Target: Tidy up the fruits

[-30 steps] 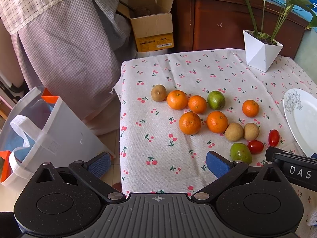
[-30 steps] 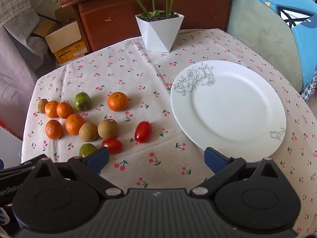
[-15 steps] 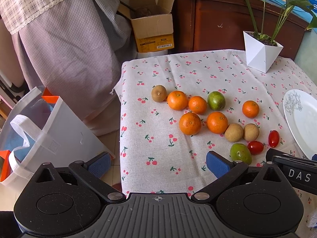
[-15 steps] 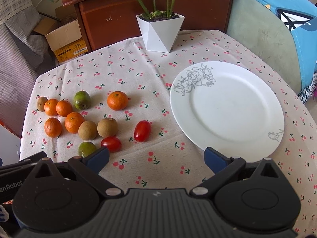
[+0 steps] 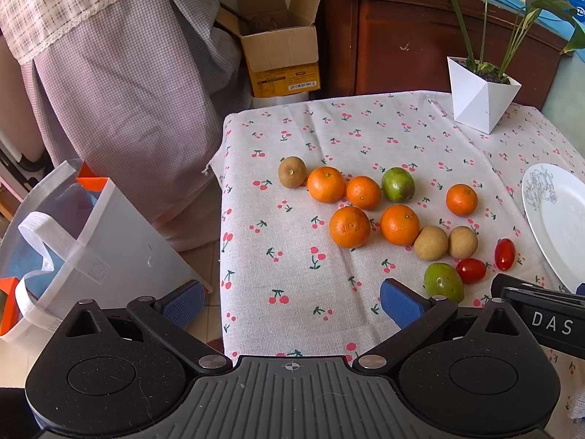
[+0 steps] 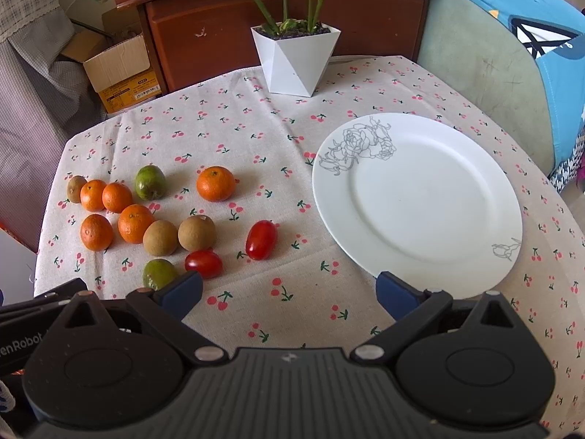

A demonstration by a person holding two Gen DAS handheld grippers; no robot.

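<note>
Both tools hung above the near edge of the bench [image 6: 278, 139], which was covered in a cherry-print cloth. The left tool [image 5: 290, 301] stood wide apart with nothing between its blue pads, its left finger out over the floor beside the bench edge. The right tool [image 6: 289, 291] was likewise spread wide and held nothing.

The fruit lay loose on the left half of the bench. Five oranges were there: four clustered [image 6: 135, 223] at the far left and one [image 6: 215, 183] apart, nearer the middle. A brown kiwi [image 6: 76, 189] touched the leftmost orange; two more brown kiwis [image 6: 196, 233] sat side by side near the cluster. One green fruit [image 6: 150, 182] lay far in the group and another [image 6: 159, 274] lay near, just beside the right tool's left finger. Two red tomatoes [image 6: 260, 239] lay to the right of the kiwis.

A white plate [image 6: 416, 201] with a drawn rose sat bare on the right half, well apart from the fruit. A white faceted planter [image 6: 294, 62] stood at the far edge. On the floor to the left stood a white bag [image 5: 73, 241].
</note>
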